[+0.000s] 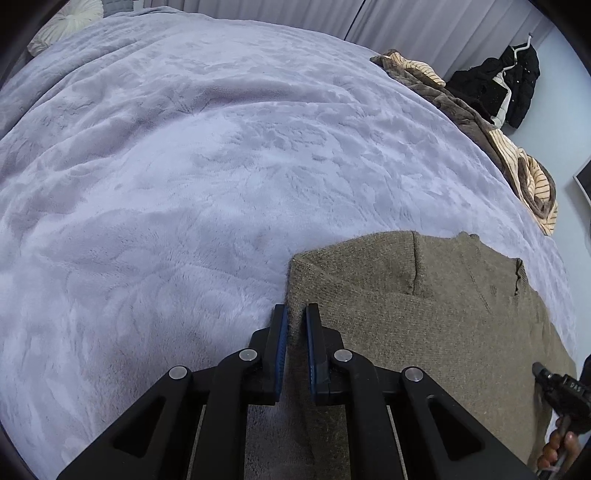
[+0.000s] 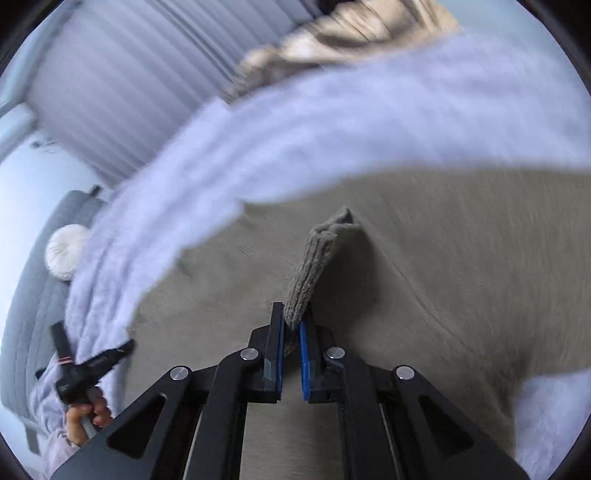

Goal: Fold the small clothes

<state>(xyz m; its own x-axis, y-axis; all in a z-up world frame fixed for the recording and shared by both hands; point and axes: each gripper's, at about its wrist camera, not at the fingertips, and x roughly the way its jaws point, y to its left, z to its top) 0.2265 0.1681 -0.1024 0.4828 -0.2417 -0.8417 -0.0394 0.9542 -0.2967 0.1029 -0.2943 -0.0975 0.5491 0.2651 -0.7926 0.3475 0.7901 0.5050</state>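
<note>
My right claw (image 2: pixel 291 326) clenches a ribbed edge of the olive-brown knit sweater (image 1: pixel 424 332) lying on the lavender plush bed (image 1: pixel 184 184), its cloth running toward twelve o'clock, while my left claw (image 1: pixel 295 325) pinches its left edge.

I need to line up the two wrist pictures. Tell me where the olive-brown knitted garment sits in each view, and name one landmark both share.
Left wrist: the knitted garment fills the lower right, flat on the bedspread, its left edge between the left gripper fingers.
Right wrist: it spans the middle and right, a ribbed edge pinched in the right gripper.
Shared landmark: the round white cushion, upper left in the left view, far left in the right view.
</note>
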